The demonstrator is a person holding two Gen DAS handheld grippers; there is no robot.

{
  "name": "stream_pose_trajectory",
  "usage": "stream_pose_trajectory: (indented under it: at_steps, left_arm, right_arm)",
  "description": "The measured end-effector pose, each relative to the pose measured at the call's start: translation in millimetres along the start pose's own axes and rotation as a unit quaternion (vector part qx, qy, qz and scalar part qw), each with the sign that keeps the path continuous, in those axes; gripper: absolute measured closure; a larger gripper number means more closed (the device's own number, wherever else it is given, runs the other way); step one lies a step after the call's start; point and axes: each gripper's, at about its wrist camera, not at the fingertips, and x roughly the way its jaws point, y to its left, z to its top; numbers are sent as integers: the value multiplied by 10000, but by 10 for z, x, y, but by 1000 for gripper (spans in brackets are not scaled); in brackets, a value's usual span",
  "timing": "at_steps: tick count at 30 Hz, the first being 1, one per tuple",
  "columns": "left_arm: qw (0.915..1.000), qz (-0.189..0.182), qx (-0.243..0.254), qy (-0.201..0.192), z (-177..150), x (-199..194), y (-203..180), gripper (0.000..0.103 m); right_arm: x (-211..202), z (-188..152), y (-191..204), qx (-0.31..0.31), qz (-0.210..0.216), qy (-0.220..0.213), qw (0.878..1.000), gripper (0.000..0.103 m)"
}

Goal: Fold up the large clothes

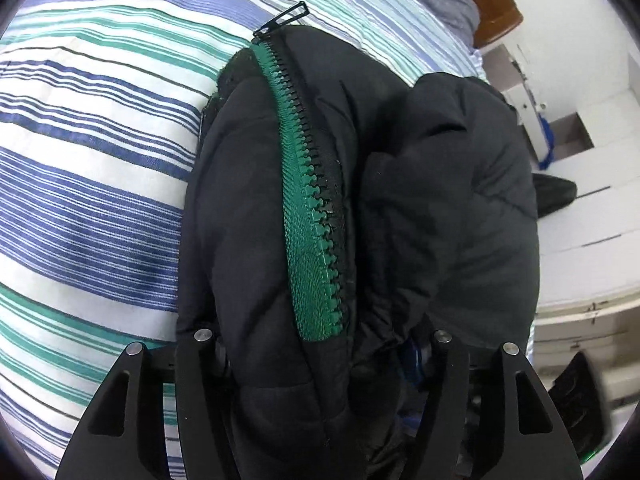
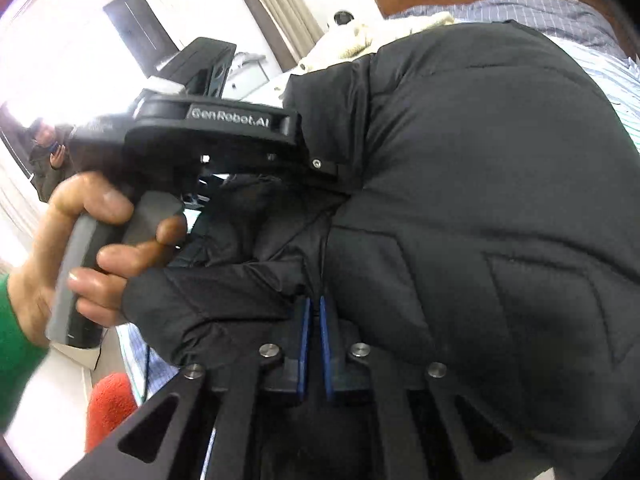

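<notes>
A black puffer jacket (image 1: pixel 360 200), its green zipper (image 1: pixel 308 184) done up, hangs bunched over a bed dressed in a striped sheet (image 1: pixel 100 160), lifted between two hand-held tools. The left tool (image 1: pixel 320 360) is clenched on a thick fold of the jacket near the lower end of the zipper, which runs away to its pull tab (image 1: pixel 286 18) at the far end. The right tool (image 2: pixel 314 320) pinches a seam of the same jacket between blue pads (image 2: pixel 305 344) that stand almost together. The jacket appears gathered mid-fold, not yet laid flat. The next move likely calls for lowering it onto the bed and letting go only once the halves lie square, without the bulky padding springing open.
</notes>
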Motion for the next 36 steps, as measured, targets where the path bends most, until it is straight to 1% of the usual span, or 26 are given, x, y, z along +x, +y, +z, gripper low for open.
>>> stream_pose_trajectory:
  at_steps: [1,2,3,5,6,7,9,11,13,14,16,18,21,23,26,30,31,32,33,36]
  left_arm:
    - [10000,-10,13,-17,-5,-10,7,39]
    - [10000,-50,0,-32,-10,-13,18,39]
    - [9999,-90,-21,-42,-20,-6,24,39]
    - [9999,-115,-10,-77,-33,5,2,39]
    - [9999,-77,30,-99,-37,4,-8,39]
    - [9999,-9,94,-128,-48,4,-32,39]
    - [9995,130,193,-203,-68,10,-72,38]
    - [9988,279,277,-297,-108,20,-166,37]
    - [9979,382,345,-385,-113,27,-217,37]
    - [9974,428,374,-432,-126,36,-248,37]
    - [9964,545,409,-507,-128,61,-253,37]
    - [9945,692,508,-593,-132,95,-289,36]
    - [9905,950,692,-716,-114,138,-366,36]
    - [9879,1073,791,-787,-87,196,-454,36]
    - [9859,1150,868,-857,-96,234,-520,36]
    - [9849,1170,917,-893,-92,272,-569,36]
    - [9848,1169,923,-895,-83,283,-579,36]
    - [9847,1169,932,-897,-70,295,-591,36]
    - [9846,1168,942,-902,-143,281,-543,36]
    - [9843,1174,957,-910,-199,255,-509,36]
  right_arm:
    - [-91,79,7,128,109,99,9998,95]
    - [-193,142,-18,190,156,77,9997,95]
    - [-362,236,-27,177,149,-45,9997,95]
    - [-572,497,-72,87,-34,-246,9997,94]
    - [-633,636,-93,27,-120,-319,9994,91]
    - [-677,800,-116,-67,-259,-379,9989,91]
    - [-641,1177,-170,-302,-630,-403,9967,90]
    - [-456,1457,-196,-333,-742,-229,9964,88]
    - [-224,1630,-244,-359,-783,-6,9963,88]
    - [-55,1686,-292,-382,-775,233,9960,88]
    - [343,1707,-247,-408,-798,567,9944,91]
    - [505,1714,-260,-571,-1017,762,9903,93]
    - [610,1482,-381,-674,-1175,748,9880,96]
    - [489,1408,-467,-632,-1127,713,9891,96]
    - [613,1426,-546,-493,-979,683,9916,97]
    - [603,1398,-606,-444,-946,675,9922,98]
    - [786,1447,-593,-446,-949,680,9922,98]
    - [789,1446,-599,-441,-949,679,9922,98]
    - [812,1453,-603,-432,-944,675,9923,98]
    - [797,1442,-615,-420,-937,655,9926,99]
